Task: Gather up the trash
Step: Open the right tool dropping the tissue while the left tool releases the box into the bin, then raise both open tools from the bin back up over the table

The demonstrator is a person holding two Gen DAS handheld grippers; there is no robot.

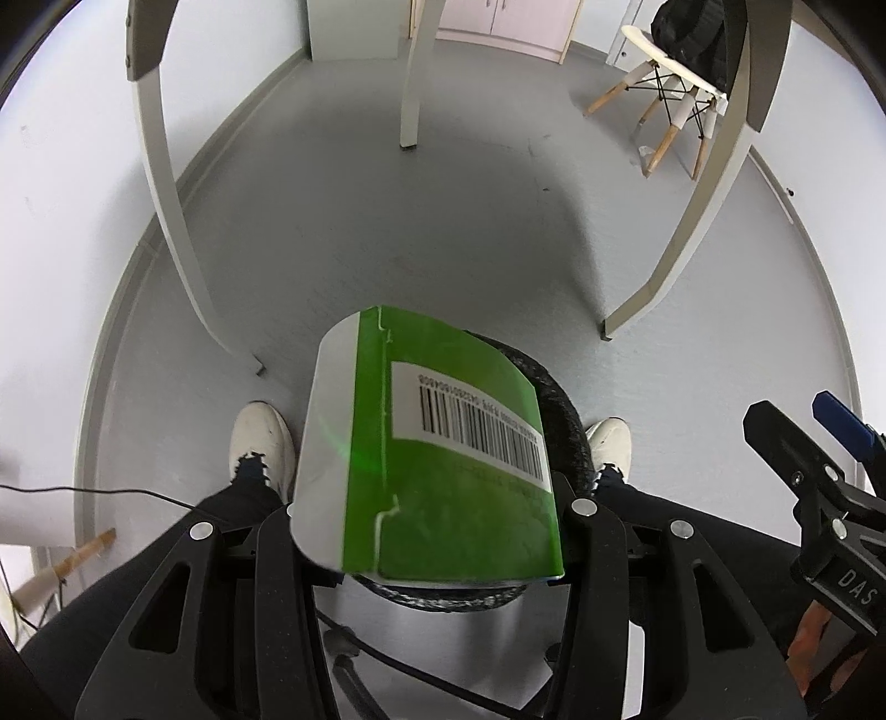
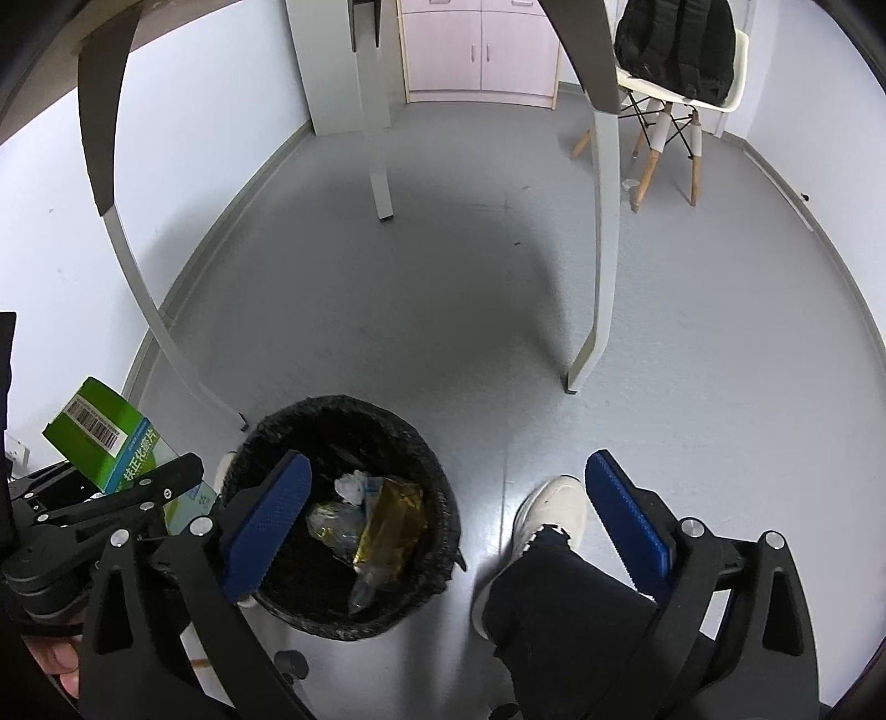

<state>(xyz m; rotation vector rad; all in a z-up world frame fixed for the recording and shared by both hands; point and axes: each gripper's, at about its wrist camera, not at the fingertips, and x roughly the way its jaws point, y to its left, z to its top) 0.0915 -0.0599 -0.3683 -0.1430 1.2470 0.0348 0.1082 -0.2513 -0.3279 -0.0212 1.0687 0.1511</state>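
**Green box carried over the bin, right gripper empty**

Landmark: the black trash bin (image 2: 340,515) on the grey floor, between the person's white shoes (image 2: 554,512).

- Left gripper (image 1: 426,531): jaws about half closed, clamped on a green box (image 1: 443,454), barcode side up. In the left wrist view the box covers most of the bin; only an arc of the dark rim (image 1: 554,399) shows behind it. In the right wrist view the box (image 2: 102,437) sits left of the bin and above its rim. Judged: it is held high and steeply downward so that a release drops it inside; whether it is already over the opening I cannot tell.
- Right gripper (image 2: 448,531): blue pads (image 2: 266,520) spread nearly as wide as they go, nothing between them. One pad hangs over the bin's left rim, the other is out over the right shoe. Judged: this hand has no load and is kept wide so it stays clear of the drop.
- In the bin: a yellow-brown wrapper (image 2: 390,526), crumpled clear plastic and a white paper wad (image 2: 350,486).
- Beyond the bin: table legs (image 2: 601,310), then a white chair (image 2: 664,105) bearing a black backpack (image 2: 675,44).

Risk, judged: a box released early may catch on the rim.
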